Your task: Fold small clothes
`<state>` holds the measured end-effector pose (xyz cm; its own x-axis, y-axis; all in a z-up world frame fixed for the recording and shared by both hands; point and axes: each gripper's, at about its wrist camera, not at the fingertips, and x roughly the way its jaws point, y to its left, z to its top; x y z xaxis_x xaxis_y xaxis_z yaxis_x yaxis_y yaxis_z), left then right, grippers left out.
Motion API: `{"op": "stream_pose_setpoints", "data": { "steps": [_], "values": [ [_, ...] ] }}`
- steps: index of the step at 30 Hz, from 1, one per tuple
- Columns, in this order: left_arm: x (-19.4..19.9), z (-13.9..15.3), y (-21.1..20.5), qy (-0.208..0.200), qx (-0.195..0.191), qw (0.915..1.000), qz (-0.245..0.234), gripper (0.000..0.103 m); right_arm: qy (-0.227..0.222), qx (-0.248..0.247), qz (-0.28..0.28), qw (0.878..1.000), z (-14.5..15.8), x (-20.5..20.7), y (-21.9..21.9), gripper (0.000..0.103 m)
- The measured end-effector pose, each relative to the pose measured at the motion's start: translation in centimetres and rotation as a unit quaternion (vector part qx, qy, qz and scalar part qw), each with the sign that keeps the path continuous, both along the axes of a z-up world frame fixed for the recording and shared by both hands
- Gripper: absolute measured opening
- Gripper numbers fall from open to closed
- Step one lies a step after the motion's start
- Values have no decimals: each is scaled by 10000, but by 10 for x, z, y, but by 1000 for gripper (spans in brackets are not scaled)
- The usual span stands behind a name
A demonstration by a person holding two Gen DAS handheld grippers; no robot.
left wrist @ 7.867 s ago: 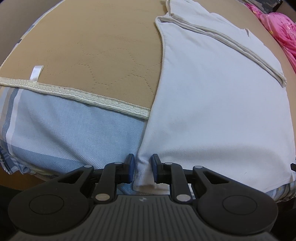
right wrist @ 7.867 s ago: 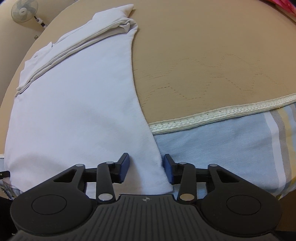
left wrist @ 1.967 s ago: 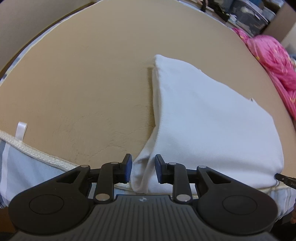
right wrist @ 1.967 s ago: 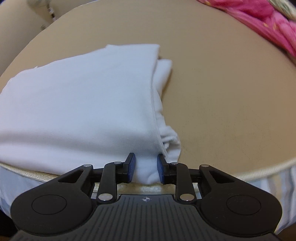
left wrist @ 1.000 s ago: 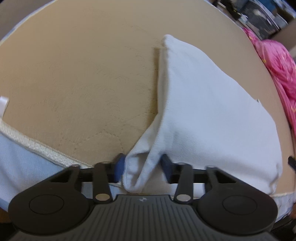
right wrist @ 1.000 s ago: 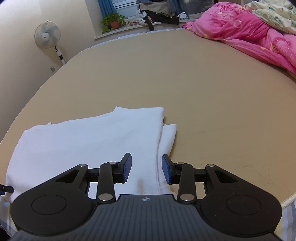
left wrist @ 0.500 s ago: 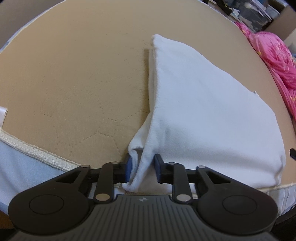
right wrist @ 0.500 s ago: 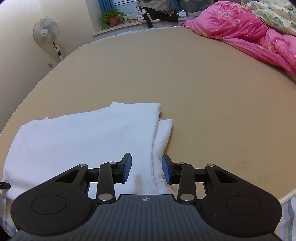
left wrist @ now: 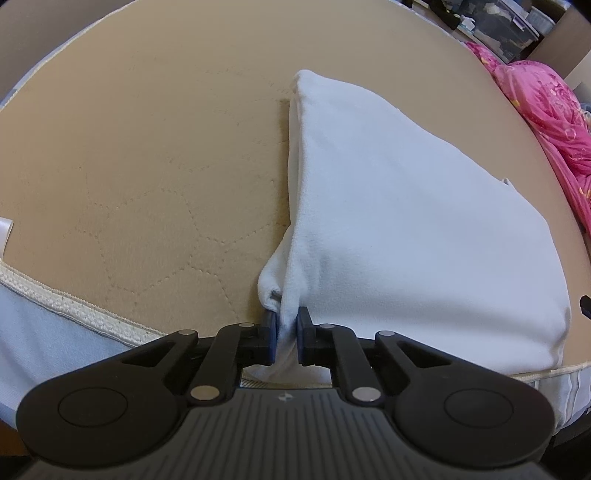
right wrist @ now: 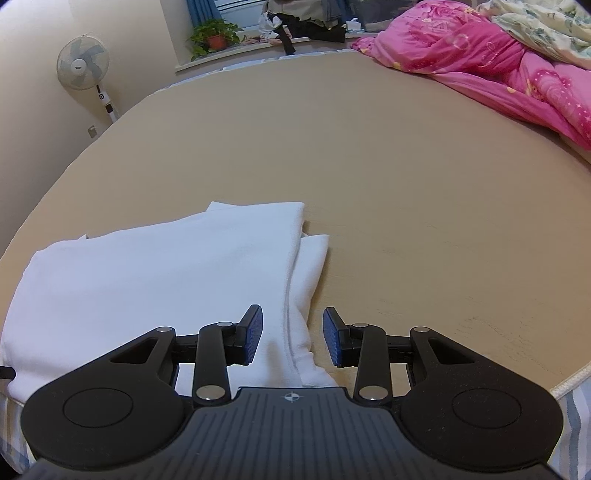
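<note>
Nearby, pink quilt (right wrist: 498, 62), standing fan (right wrist: 83, 68), potted plant (right wrist: 212, 35), beige mattress pad (right wrist: 406, 166).

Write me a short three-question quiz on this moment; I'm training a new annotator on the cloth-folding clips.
1. True or false: the left gripper has a corner of the white garment between its fingers.
2. Which is free of cloth contact? A) left gripper B) right gripper C) neither
3. Fill in: the pink item at the far side of the bed is a ____.

Key
1. True. Its fingers are closing on a bunched corner at the near edge.
2. B. The right fingers stand apart above the garment's folded edge and pinch nothing.
3. Quilt, crumpled, beyond the garment.
</note>
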<state>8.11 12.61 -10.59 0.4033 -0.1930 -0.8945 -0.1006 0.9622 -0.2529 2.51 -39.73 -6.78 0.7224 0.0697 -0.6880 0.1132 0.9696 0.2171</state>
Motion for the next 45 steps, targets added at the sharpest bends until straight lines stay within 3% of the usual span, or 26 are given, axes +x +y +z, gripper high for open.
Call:
{"op": "stream_pose_setpoints", "data": {
  "steps": [9,12,15,20,24,28,29,31,34,38,40,43,45],
  "values": [
    [-5,9,0,-195,132,9997,-5,8,-41,63,-322,9995,5,0,-9,38],
    [-8,29,-16,-421,465,9980,-91,7,-98,284,-677,9973,9,-1,-22,38],
    [-8,65,-43,-817,559,9949,-191,7,-178,504,-940,9941,12,-1,-35,38],
    [-6,134,-146,-1599,522,9819,-868,6,-371,703,-1109,9906,16,-2,-51,38],
    [-13,159,-251,-1909,195,9680,-1617,6,-413,839,-1261,9876,16,-3,-66,38],
    [-29,140,-357,-1819,-88,9495,-2554,12,-477,915,-1439,9842,15,-7,-81,38],
    [-29,129,-377,-1635,-185,9451,-2824,22,-477,937,-1472,9835,15,-7,-85,38],
    [-32,107,-403,-1161,-266,9384,-3243,22,-445,1008,-1518,9822,12,-8,-93,38],
    [-30,105,-380,-1350,-326,9412,-3080,22,-369,1212,-1526,9801,5,-8,-102,38],
    [-15,101,-302,-1412,-388,9581,-2463,22,-239,1527,-1116,9817,-2,-1,-102,39],
    [-13,91,-277,-1346,-318,9621,-2349,22,-85,1782,-762,9810,-7,7,-94,39],
    [-12,53,-262,-935,-329,9639,-2470,22,315,1835,-203,9823,-17,22,-74,39],
    [-15,16,-267,-496,186,9665,-2513,8,775,1473,-36,9860,-27,30,-59,38]
  ]
}}
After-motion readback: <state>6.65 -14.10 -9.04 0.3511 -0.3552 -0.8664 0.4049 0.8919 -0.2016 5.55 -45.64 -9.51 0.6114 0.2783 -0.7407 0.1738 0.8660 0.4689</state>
